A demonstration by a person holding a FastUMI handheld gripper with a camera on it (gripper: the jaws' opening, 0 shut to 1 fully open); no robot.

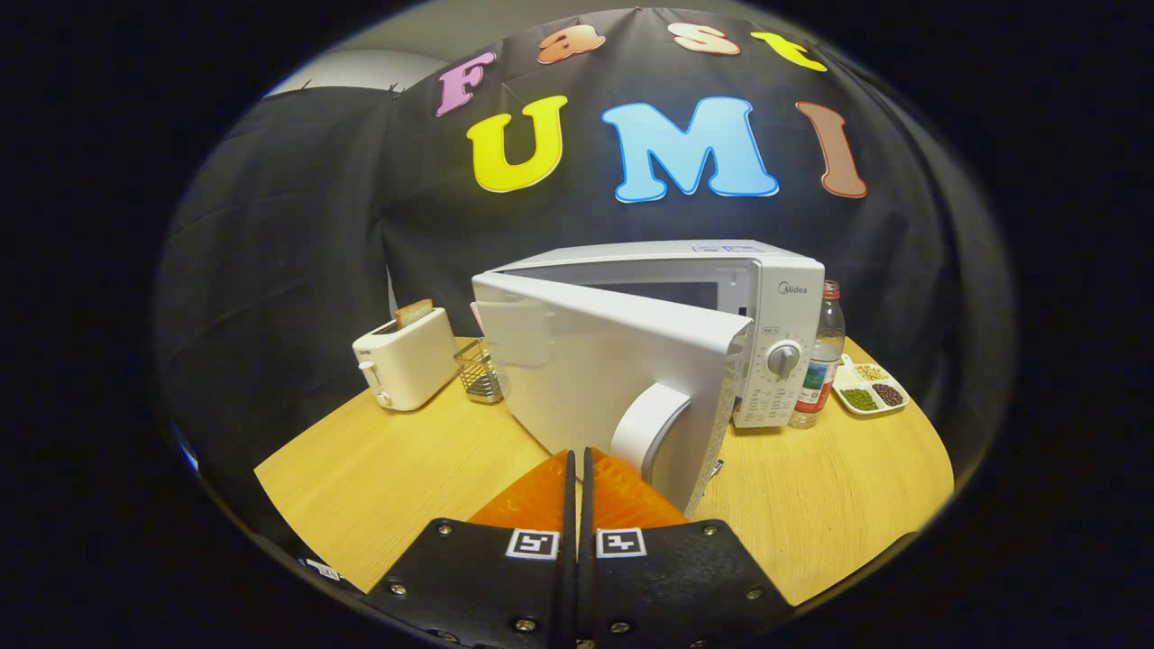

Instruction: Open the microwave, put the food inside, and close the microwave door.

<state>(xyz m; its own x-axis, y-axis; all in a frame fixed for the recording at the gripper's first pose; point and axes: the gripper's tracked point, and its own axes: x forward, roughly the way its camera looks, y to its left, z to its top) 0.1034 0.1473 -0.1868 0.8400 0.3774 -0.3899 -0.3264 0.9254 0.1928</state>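
Observation:
A white microwave (766, 306) stands at the back of the wooden table (406, 469). Its door (586, 361) is swung partly open toward me, hinged on the left, and the curved white handle (651, 424) sits near the door's free edge. My gripper (577, 458) is shut with its fingers pressed together and nothing between them. The fingertips are right in front of the door's outer face, just left of the handle. A small white divided dish of beans (871, 388) lies to the right of the microwave.
A white toaster (406, 365) with a slice of toast (414, 313) stands left of the microwave, a small wire holder (478, 371) beside it. A water bottle (820, 356) stands between the microwave and the dish. Bare tabletop lies on both sides of my fingers.

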